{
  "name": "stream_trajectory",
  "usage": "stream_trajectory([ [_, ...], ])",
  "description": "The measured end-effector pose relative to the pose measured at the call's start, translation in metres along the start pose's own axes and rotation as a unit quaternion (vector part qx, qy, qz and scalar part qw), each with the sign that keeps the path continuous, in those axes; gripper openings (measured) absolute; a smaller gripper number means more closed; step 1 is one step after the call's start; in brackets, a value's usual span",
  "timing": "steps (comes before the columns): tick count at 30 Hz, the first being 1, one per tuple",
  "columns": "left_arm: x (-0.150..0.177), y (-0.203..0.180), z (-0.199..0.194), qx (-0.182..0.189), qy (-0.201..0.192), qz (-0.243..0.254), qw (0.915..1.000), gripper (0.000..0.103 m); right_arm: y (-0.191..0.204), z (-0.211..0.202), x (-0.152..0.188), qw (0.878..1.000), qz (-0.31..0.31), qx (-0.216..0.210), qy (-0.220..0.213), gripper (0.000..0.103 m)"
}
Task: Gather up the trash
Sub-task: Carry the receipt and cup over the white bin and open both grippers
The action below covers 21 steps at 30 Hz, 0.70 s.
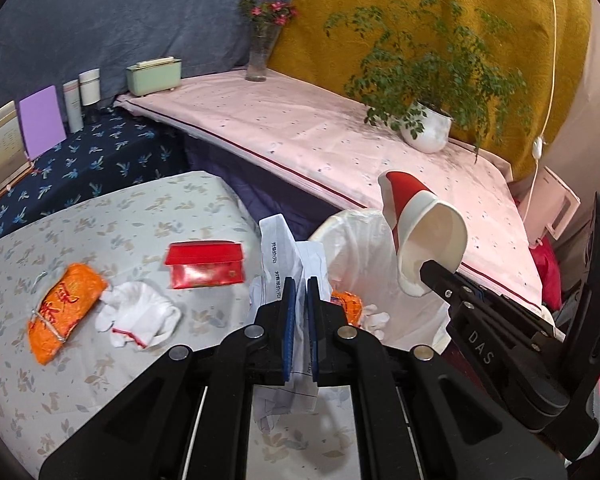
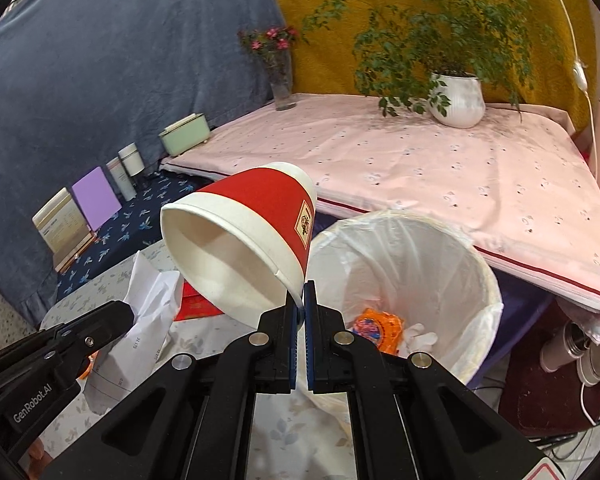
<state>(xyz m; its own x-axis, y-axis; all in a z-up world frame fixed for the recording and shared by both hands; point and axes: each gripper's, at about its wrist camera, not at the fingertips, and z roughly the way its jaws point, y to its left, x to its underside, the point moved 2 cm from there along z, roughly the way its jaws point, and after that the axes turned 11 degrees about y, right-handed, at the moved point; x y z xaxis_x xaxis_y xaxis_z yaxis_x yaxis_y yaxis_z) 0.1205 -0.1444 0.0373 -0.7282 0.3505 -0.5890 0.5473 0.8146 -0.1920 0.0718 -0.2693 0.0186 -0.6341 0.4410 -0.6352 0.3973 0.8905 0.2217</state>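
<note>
Left gripper pinches the crumpled paper just left of the lined bin. Right gripper holds the paper cup by its rim, near the bin's left edge. In the bin lie a snack packet and a glove. Far left on the table: another packet, a glove, and an envelope behind.

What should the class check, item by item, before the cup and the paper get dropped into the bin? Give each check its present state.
1. Right tool grips the paper cup by its rim: ok.
2. Left tool grips the crumpled paper: ok.
3. Bin open and lined with a bag: ok.
4. Room left in the bin above the orange packet: ok.
5. Cup directly above the bin opening: not ok, it hangs to the left of the rim.
6. Cup empty: ok, inside looks clean.
</note>
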Motion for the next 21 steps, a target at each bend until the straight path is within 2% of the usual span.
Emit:
stream_trajectory([
  [21,-0.01,-0.054,0.038,0.031,0.028,0.043,0.9982,0.006,-0.058,0.009,0.003,0.999,0.039,0.023,0.013,0.003],
])
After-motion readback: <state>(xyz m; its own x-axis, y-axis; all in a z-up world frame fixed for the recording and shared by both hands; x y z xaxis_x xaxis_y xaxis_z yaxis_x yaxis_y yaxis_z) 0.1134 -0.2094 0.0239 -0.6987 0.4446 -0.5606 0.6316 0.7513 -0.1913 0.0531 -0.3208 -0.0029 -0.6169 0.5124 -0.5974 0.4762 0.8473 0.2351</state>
